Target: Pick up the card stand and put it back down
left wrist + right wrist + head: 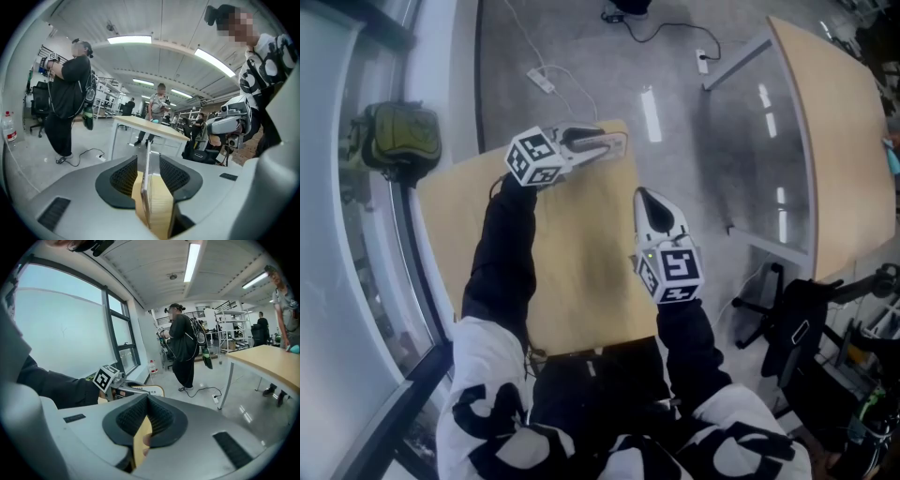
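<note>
Seemingly, card stand sits loose between left fingers.

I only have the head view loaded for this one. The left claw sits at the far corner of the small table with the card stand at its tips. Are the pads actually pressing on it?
Observer: No. In the left gripper view, the thin, tan-rimmed card stand stands edge-on between the black ribbed pads of the left claw, and there is a visible gap on the right pad's side.
Reviewer: Anything in the right claw?
Observer: Nothing. The right gripper view shows the right claw with its pads together over the light-wood table.
Reviewer: Anyone else around?
Observer: A person in black clothes stands on the floor beyond the table.
</note>
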A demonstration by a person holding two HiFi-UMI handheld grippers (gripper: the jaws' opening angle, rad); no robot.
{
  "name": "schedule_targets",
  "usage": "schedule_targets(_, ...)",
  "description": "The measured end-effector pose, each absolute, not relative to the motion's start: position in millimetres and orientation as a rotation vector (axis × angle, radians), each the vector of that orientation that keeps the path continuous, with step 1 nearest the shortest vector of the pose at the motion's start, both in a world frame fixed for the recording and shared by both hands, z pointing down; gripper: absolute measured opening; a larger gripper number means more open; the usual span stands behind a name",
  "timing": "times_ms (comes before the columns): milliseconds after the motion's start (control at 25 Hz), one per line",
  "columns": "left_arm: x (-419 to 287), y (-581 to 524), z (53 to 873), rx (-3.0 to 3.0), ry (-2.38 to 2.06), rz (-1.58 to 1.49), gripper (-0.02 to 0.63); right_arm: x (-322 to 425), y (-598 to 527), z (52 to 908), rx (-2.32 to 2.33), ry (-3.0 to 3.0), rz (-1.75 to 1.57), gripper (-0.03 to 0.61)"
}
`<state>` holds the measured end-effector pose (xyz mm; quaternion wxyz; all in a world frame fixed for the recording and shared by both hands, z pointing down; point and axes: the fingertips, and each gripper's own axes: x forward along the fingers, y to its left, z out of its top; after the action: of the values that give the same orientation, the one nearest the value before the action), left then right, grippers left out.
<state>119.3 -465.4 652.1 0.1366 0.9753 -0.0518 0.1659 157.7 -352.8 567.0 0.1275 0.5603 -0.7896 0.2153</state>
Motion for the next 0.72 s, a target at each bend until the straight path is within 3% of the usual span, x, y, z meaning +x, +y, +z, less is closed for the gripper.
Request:
schedule_targets(160,95,-465,650,2.8,-0.268,0.509,0.153,160,-344,562,1.642,-2.291,0.617,0.02)
schedule_targets(440,37,-445,621,2.796,-0.469,0.504,0.153,151,-324,543,1.688,-2.307,0.606,0.02)
schedule_targets(720,23,-389,565,2.838,-0.612,0.468,0.137,129,-296,522,1.689,-2.338,0.581,0.018)
